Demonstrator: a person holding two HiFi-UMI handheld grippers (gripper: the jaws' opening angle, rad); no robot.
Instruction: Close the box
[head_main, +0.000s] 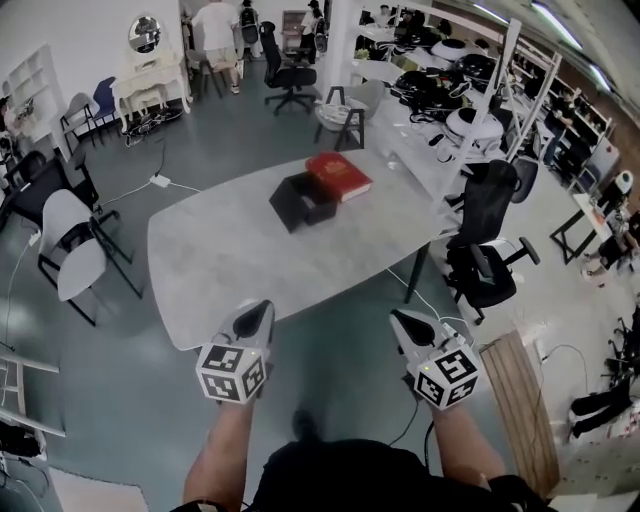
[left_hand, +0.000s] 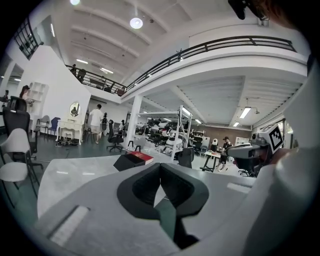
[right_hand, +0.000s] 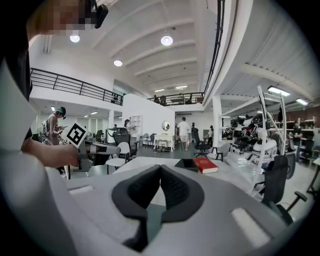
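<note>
I see left gripper (head_main: 257, 311) and right gripper (head_main: 401, 319) side by side at the table's (head_main: 220, 260) near edge, both pressed together, nothing in them. Black box (head_main: 300, 203) sits open towards the far edge, red lid (head_main: 338, 176) tipped back behind it

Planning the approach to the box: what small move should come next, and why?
Probably reach both forward: the box sits open at the far side of the table, its red lid lying back beside it, while the left gripper and right gripper hang shut and empty at the near edge.
</note>
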